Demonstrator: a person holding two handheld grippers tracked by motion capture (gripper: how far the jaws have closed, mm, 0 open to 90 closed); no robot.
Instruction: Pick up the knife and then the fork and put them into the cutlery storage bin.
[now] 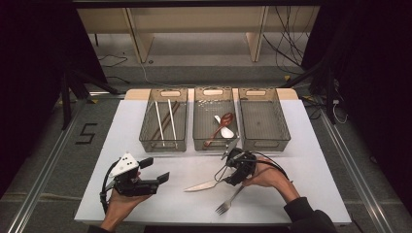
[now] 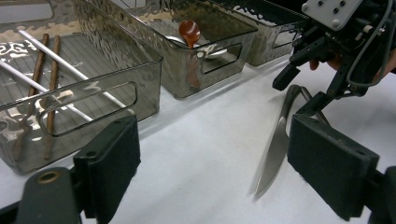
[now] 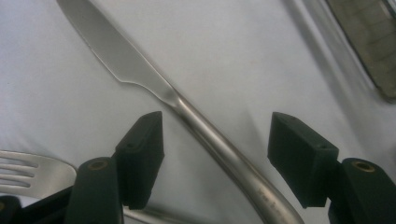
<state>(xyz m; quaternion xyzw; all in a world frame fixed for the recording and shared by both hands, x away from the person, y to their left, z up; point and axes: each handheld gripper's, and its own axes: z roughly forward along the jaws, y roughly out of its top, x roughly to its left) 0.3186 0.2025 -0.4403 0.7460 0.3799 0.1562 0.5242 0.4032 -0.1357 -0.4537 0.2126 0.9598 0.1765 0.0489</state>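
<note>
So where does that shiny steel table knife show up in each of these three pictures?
High view: steel table knife lies on the white table, lower centre, by the right gripper.
Left gripper view: right of centre, blade tip towards the camera.
Right gripper view: diagonal, handle between the open jaws.
Shared landmark: silver fork beside it.

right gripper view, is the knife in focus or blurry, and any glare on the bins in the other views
Right gripper view: the knife is soft, its handle blurring toward the bottom edge, and the fork tines are blurred too. Left gripper view: bright rippled glare on the clear bins' walls; the near jaw pads are out of focus. High view: evenly lit table, dark surroundings, little glare.
</note>
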